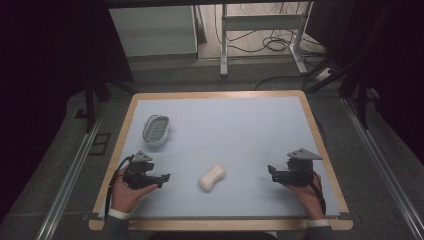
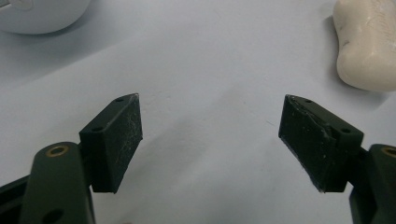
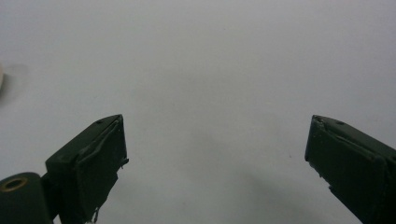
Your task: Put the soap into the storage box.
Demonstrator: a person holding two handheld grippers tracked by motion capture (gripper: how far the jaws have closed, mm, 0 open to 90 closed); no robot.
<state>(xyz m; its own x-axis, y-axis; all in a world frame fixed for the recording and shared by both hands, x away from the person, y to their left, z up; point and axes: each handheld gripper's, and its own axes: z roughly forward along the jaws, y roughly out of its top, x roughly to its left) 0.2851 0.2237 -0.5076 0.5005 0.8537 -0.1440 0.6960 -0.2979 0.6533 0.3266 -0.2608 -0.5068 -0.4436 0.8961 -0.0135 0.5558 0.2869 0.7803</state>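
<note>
A cream bar of soap point(image 1: 212, 177) lies on the pale blue mat point(image 1: 225, 130) near the front middle. It also appears at the top right of the left gripper view, soap point(image 2: 366, 44). A white soap dish point(image 1: 156, 130) with a ribbed inside sits at the mat's left; its rim, soap dish point(image 2: 42, 16), shows at top left. My left gripper point(image 1: 162, 179) rests on the mat left of the soap, open and empty, left gripper point(image 2: 210, 135). My right gripper point(image 1: 272, 172) rests to the soap's right, open with bare mat between its jaws, right gripper point(image 3: 217, 154).
The mat lies on a wooden board point(image 1: 320, 145) with its edge showing all round. Beyond the table stand a white cabinet point(image 1: 152, 30) and a desk frame point(image 1: 262, 35) with cables on the floor. Metal rails point(image 1: 70, 175) run along both sides.
</note>
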